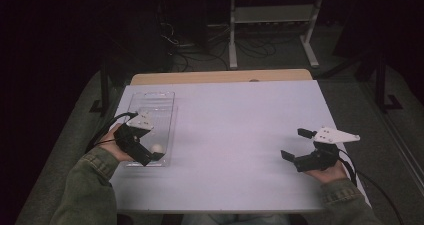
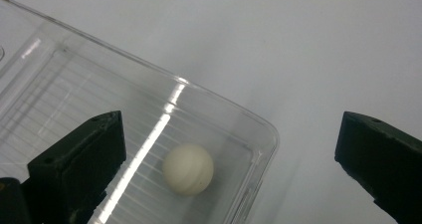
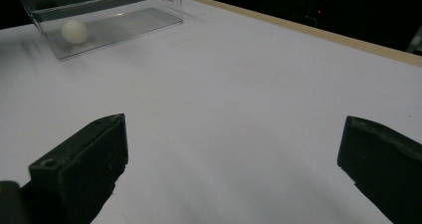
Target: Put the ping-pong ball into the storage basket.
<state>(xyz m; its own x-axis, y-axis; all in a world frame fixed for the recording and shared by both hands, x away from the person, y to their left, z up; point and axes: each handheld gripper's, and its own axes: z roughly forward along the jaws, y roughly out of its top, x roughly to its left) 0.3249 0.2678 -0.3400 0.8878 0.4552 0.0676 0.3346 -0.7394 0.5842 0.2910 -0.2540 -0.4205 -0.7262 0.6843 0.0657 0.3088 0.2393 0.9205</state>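
The left hand-held gripper [image 2: 231, 164] hung wide open over the clear tray [image 2: 219, 104], seemingly touching nothing; the white ball [image 2: 188, 168] lay inside (near corner). The right hand-held gripper [image 3: 234, 169] gaped empty above the worktop [image 3: 249, 84].

A small, round, cream-white ball [image 2: 188, 168] lies on the ribbed floor of a clear plastic box [image 2: 219, 104], near the box's rounded near corner and apart from its walls. The box is long, rectangular and open-topped, standing flat on the white table at its left side, with the ball [image 1: 157, 148] at the end nearest the person.
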